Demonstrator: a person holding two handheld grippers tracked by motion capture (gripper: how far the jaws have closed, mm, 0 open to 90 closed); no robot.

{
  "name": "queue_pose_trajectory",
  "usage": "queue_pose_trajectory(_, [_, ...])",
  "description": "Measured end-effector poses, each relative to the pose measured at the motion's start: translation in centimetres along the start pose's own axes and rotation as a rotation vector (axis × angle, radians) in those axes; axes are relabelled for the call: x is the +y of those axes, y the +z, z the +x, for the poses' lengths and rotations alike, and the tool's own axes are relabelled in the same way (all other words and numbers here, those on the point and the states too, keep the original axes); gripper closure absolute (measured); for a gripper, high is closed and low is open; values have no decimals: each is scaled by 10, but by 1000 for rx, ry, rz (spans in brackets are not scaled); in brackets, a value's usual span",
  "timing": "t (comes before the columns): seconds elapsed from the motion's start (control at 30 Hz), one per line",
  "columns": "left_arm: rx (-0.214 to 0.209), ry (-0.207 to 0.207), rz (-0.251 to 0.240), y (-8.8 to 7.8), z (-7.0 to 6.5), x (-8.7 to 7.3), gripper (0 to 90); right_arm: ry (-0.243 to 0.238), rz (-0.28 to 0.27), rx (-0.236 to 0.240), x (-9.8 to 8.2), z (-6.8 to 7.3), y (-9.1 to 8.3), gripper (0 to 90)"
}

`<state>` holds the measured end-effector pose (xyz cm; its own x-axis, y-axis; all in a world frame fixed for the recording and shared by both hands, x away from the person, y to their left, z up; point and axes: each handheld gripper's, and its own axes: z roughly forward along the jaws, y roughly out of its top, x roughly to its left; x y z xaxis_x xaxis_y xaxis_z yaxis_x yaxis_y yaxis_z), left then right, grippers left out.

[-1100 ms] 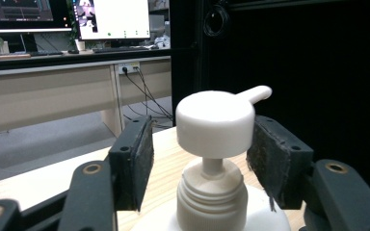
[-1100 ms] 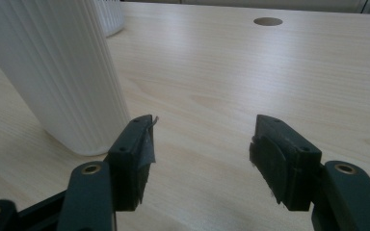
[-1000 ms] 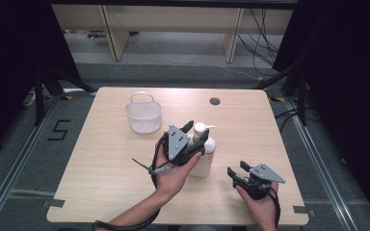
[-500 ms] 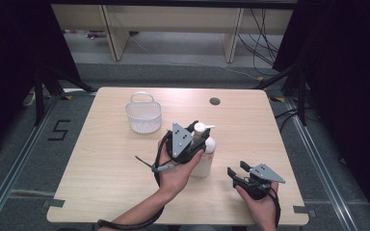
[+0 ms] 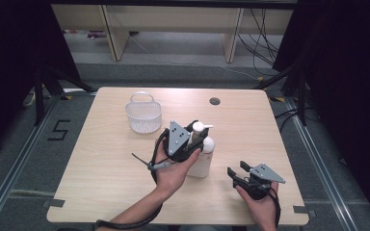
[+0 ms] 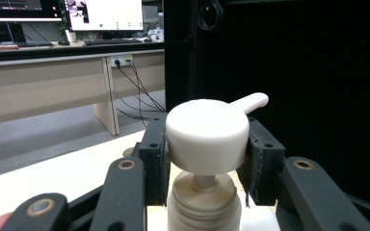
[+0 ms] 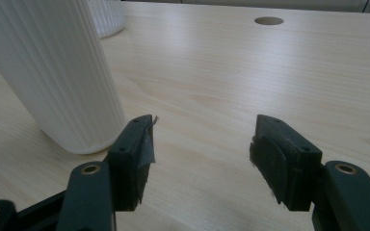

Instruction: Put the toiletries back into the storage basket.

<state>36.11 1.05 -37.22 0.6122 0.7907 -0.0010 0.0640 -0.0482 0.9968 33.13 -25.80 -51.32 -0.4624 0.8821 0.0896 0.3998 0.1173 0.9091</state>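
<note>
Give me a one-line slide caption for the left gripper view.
Left gripper jaws closing on the pump head of a white dispenser bottle.

The high view looks down the table [image 5: 101,187]; both tool views sit close, sharing the pump bottle [image 5: 201,156].

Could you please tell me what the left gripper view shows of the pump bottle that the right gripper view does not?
The left gripper view alone shows the round white pump head with its spout, the thin stem beneath it and the threaded collar. The left gripper has just been closing, and its pads now sit against the two sides of the head. The right gripper view alone shows the ribbed lower body standing on the table, beside the open, empty right gripper. Both views share the same white pump bottle and the wooden tabletop.
</note>
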Motion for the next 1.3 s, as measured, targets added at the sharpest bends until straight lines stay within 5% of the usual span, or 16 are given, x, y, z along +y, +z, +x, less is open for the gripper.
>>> queue_pose_trajectory(0.73, [62, 12, -35, -21, 41, 32, 589, 18, 5, 2, 0, 2, 0, 407])
queue_pose_trajectory(0.8, [79, 16, -41, -23, 45, 34, 589, -18, -6, -14, 0, -1, 0, 407])
queue_pose_trajectory(0.83, [78, 13, -41, -23, 48, 34, 589, 14, 4, 0, 0, 1, 0, 407])
queue_pose_trajectory(1.07, [109, 19, -49, -28, 65, 38, 589, 18, 5, 1, 0, 2, 0, 408])
queue_pose_trajectory(1.13, [120, -4, -38, -30, 68, 38, 589, -20, -13, -14, 0, -1, 1, 408])
queue_pose_trajectory(1.27, [127, 26, -54, -32, 76, 41, 589, 20, -2, 2, 0, 2, 1, 408])
queue_pose_trajectory(1.3, [129, 10, -54, -33, 77, 40, 590, -17, -6, -16, 0, -1, 0, 408])
